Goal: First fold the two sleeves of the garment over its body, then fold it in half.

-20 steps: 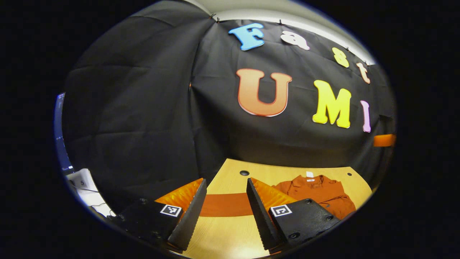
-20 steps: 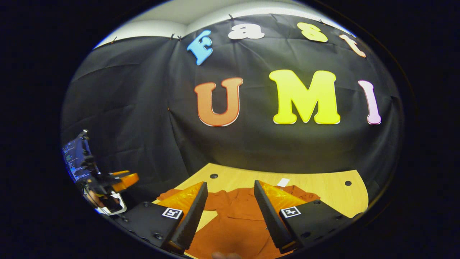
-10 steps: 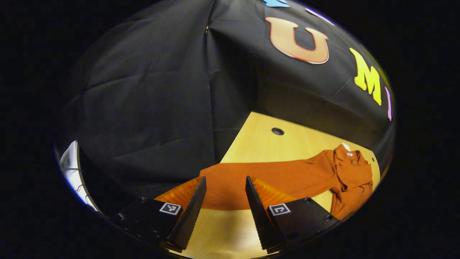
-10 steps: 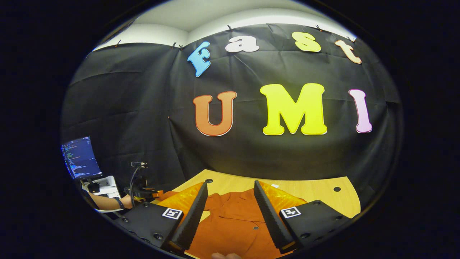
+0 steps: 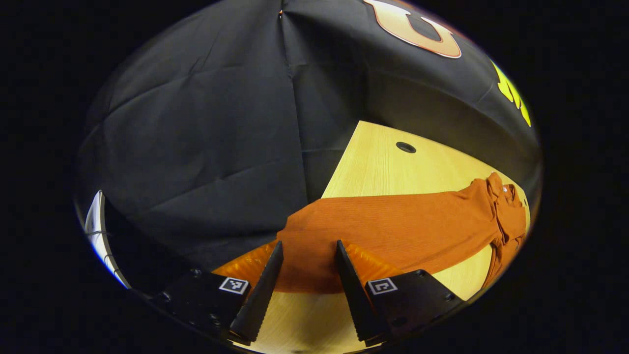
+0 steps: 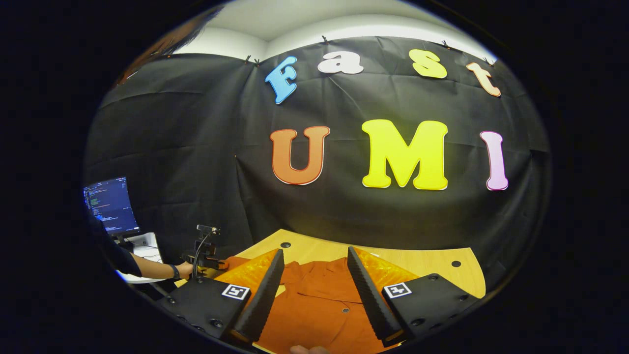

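A rust-orange shirt (image 6: 319, 305) lies flat on a light wooden table (image 6: 422, 258) that stands against a wall of black cloth (image 6: 186, 147).

In the left gripper view, one long sleeve (image 5: 393, 228) of the shirt stretches straight out from the body across the table, with the collar (image 5: 496, 189) bunched at the far right of the table. The cuff end of the sleeve lies at the table's left edge, close to the cloth wall. The left gripper (image 5: 305, 255) hangs just over that cuff end, its two fingers spread apart with the sleeve showing in the gap between them; whether they touch the fabric cannot be told. A small round hole (image 5: 406, 147) is cut in the table beyond the sleeve.

In the right gripper view, the right gripper (image 6: 314, 265) hovers above the body of the shirt, fingers spread apart and gripping nothing, with the buttoned front showing between them. At the table's left edge in this view, a person's hand (image 6: 185, 269) holds the other tool at the end of the sleeve. Farther left of the table, a lit computer screen (image 6: 109, 204) stands on a white surface.
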A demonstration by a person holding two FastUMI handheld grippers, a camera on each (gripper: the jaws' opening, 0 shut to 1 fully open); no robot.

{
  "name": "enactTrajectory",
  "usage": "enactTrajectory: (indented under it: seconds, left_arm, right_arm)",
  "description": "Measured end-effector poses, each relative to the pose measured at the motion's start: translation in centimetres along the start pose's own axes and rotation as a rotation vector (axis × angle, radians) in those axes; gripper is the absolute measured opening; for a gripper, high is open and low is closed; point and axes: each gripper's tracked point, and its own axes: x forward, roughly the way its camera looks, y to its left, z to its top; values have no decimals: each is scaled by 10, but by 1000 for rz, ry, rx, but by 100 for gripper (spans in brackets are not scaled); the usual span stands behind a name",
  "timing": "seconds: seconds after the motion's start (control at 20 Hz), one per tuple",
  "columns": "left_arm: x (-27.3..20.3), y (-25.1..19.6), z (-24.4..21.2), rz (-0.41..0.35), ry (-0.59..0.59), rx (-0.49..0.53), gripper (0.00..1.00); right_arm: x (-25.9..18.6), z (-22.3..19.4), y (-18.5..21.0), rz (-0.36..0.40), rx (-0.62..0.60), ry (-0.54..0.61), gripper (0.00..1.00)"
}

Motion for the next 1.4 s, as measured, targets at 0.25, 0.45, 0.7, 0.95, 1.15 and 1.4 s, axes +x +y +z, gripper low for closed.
enactTrajectory:
  seconds: [0.25, 0.45, 0.7, 0.95, 1.15, 1.4]
  left_arm:
    - [4, 7, 0, 25, -8, 3, 68]
    - [4, 17, 1, 79, -9, 18, 20]
    - [2, -4, 5, 6, -15, -8, 3]
    - [-9, -7, 9, -24, -51, -60, 3]
    - [-24, -20, 19, -63, -66, -45, 2]
    - [-59, -81, 65, -181, -177, -21, 3]
  right_arm:
    - [-7, 0, -4, -14, 3, 1, 83]
    - [-10, 0, -8, -21, -1, -4, 83]
    - [-12, -2, -11, -25, -14, -5, 83]
    - [-13, -7, -13, -24, -9, -7, 84]
    - [-13, -20, -22, -28, 27, 11, 83]
    - [-12, -11, -29, -26, 43, -13, 83]
